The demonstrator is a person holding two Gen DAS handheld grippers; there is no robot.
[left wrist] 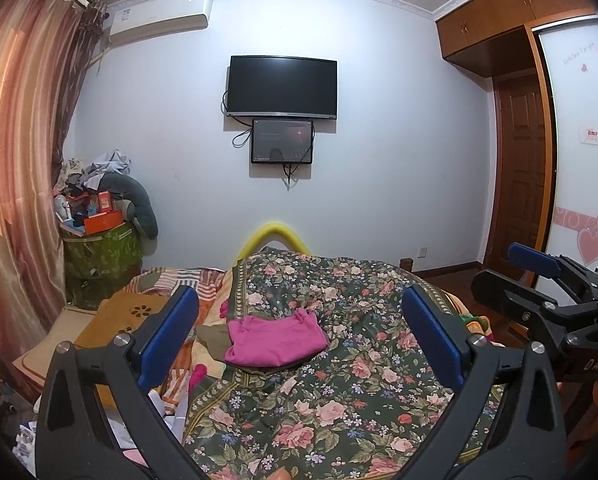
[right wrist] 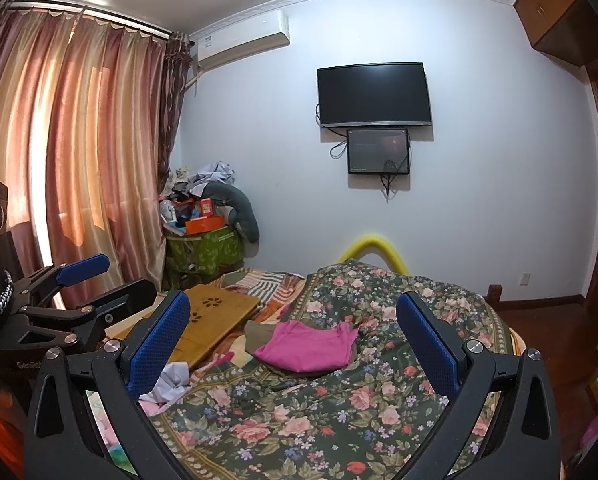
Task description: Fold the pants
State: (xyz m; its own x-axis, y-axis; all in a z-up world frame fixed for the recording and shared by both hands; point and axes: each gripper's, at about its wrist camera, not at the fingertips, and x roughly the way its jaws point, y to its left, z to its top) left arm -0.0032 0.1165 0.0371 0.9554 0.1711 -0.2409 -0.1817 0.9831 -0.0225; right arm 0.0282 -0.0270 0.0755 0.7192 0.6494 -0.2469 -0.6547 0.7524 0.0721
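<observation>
magenta pants [left wrist: 275, 340] (folded), dark green rose-print bedspread [left wrist: 359, 380], blue-padded black left claw [left wrist: 299, 332], pink-gold striped curtains [right wrist: 79, 140]

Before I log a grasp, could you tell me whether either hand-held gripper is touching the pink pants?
Apart. Both wrist views show the left hand-held gripper and right hand-held gripper open and empty, with floral bedspread visible between their fingers and the folded pink pants.

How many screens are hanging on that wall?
2: a large dark TV, and a smaller screen mounted just beneath it. None looks hidden.
</observation>
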